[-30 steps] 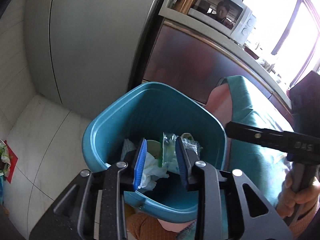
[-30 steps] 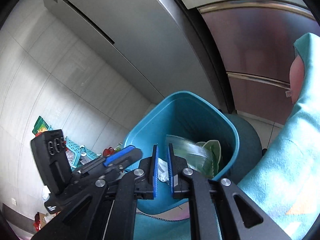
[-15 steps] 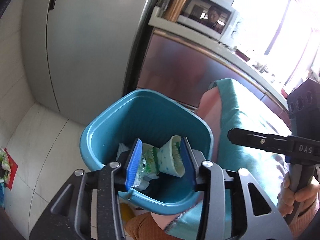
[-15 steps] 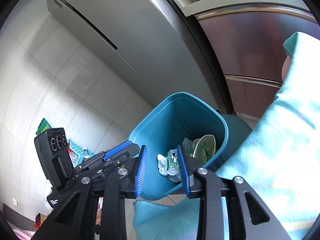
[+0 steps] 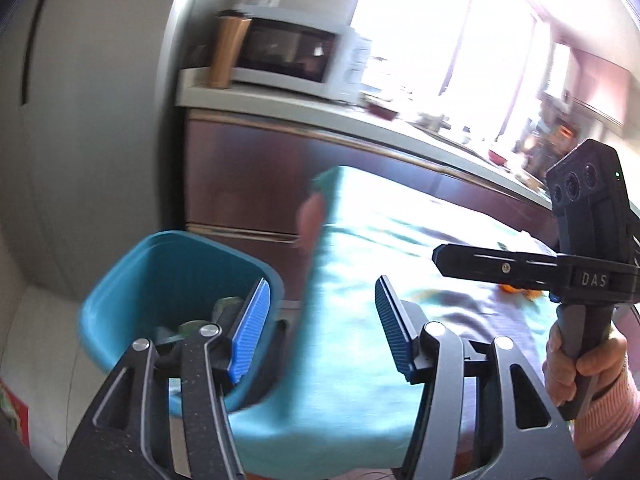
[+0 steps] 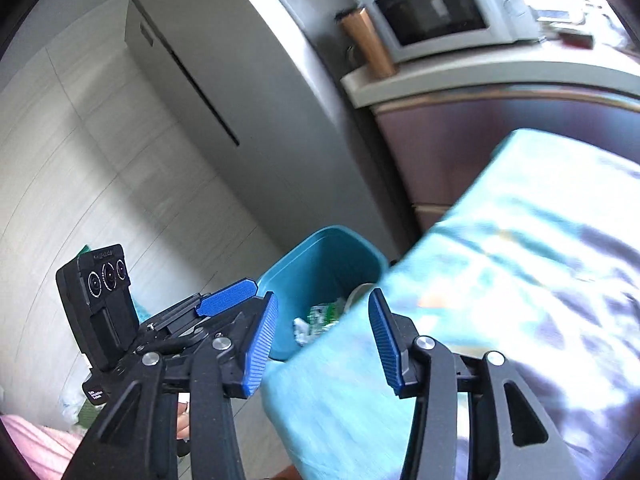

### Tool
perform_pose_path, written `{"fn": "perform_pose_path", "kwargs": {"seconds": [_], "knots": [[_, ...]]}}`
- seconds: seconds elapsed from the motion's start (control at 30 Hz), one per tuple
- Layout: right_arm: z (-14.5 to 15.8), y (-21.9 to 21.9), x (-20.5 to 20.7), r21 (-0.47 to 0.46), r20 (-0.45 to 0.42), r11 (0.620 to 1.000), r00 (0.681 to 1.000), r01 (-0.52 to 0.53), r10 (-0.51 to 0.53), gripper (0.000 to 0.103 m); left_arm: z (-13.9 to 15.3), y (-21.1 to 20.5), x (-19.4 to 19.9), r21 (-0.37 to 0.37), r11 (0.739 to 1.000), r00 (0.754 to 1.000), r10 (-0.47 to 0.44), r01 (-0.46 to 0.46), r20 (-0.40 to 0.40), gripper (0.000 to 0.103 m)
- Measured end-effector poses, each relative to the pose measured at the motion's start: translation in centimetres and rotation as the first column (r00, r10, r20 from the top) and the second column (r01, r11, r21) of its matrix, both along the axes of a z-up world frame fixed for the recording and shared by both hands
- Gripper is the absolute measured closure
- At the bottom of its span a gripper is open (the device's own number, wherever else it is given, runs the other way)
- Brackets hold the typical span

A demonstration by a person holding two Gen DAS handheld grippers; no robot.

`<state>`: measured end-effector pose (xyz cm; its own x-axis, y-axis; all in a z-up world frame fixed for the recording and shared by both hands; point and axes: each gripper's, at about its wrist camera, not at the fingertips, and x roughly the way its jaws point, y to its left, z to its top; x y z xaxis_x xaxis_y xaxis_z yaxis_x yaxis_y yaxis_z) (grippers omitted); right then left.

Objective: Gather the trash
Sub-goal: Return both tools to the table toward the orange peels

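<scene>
A teal plastic trash bin stands upright, low centre of the right wrist view, holding crumpled white-and-green wrappers and a pale paper cup.

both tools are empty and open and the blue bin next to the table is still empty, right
Not quite. The bin is not empty: the right wrist view shows crumpled white and green trash lying inside it. The rest holds: the left tool and the right tool hold nothing, their jaws opening, and the bin stands beside the cloth-covered table.
</scene>
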<state>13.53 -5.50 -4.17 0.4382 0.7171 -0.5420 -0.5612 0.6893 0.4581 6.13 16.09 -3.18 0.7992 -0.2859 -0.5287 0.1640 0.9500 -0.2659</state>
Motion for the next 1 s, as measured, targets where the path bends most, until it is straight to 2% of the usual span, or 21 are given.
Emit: {"fn": "perform_pose_path", "kwargs": {"seconds": [0.27, 0.5, 0.63, 0.8, 1.0], "knots": [[0.6, -9.7, -2.5, -0.017, 0.032, 0.979, 0.979, 0.201, -0.201, 0.057, 0.5, -8.6, 0.8, 0.013, 0.984, 0.984, -0.179, 0.179, -0.006, 0.048], [-0.4, -17.9, -3.4, -0.033, 0.025, 0.921, 0.922, 0.388, -0.387, 0.057, -0.5, -16.2, 2.2, 0.024, 0.954, 0.953, -0.298, 0.299, -0.05, 0.048], [-1.4, -21.1, -3.6, -0.043, 0.014, 0.882, 0.883, 0.468, -0.468, 0.057, -1.3, -19.6, 3.6, 0.025, 0.937, 0.935, -0.344, 0.347, -0.083, 0.048], [-2.6, -24.4, -3.6, -0.051, -0.013, 0.847, 0.847, 0.53, -0.531, 0.057, -1.9, -23.0, 5.6, 0.023, 0.923, 0.917, -0.379, 0.384, -0.124, 0.048], [-4.0, -26.3, -3.2, -0.061, -0.052, 0.841, 0.839, 0.538, -0.541, 0.055, -2.5, -25.4, 7.8, -0.001, 0.917, 0.903, -0.394, 0.4, -0.174, 0.049]]}}
